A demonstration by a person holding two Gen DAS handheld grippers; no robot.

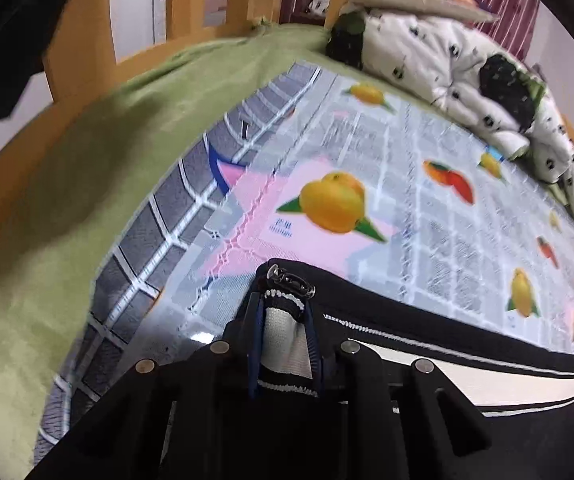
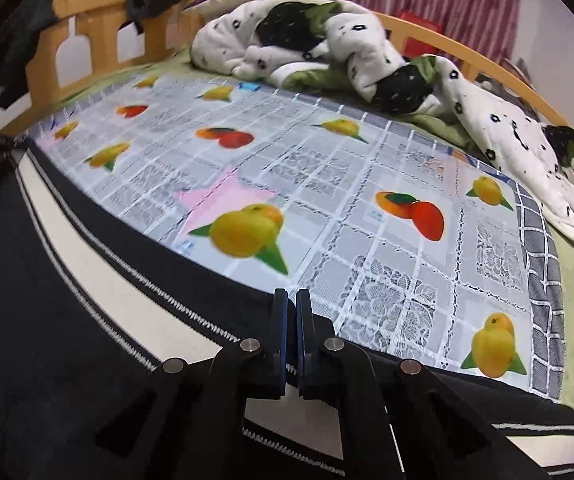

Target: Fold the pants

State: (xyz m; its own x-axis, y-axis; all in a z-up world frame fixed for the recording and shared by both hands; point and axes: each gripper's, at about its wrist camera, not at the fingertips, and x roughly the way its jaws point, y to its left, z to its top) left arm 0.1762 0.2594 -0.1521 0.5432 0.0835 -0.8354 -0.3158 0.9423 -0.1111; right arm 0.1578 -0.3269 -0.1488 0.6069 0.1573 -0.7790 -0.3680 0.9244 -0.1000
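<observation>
Black linkage arms fill the bottom of both wrist views, and both tools are clamped on the pants. Left gripper [image 1: 285, 334] pinches a bunched fold with white mesh lining and a drawstring toggle [image 1: 290, 278] poking out at twelve o'clock of its tips. Right gripper [image 2: 291, 340] has its jaws nearly together on the dark upper edge. Those black track pants [image 2: 87, 280], white side stripe and all, stretch taut between the two tools, running off toward nine o'clock in the right view and three o'clock in the left. They hang over the near edge of a fruit-print tablecloth [image 2: 367, 184] spread on the green bedsheet [image 1: 67, 200]. At twelve o'clock, well apart, a rumpled panda-print quilt [image 2: 327, 40] lies against the wooden bed rail [image 2: 87, 20].

Risks now: the right grip looks thin, only an edge, so a hard pull could slip it free. The left bunch holds several layers; if they are uneven, the fold lands crooked. That slick cloth may slide and wrinkle as the fabric drags across.
</observation>
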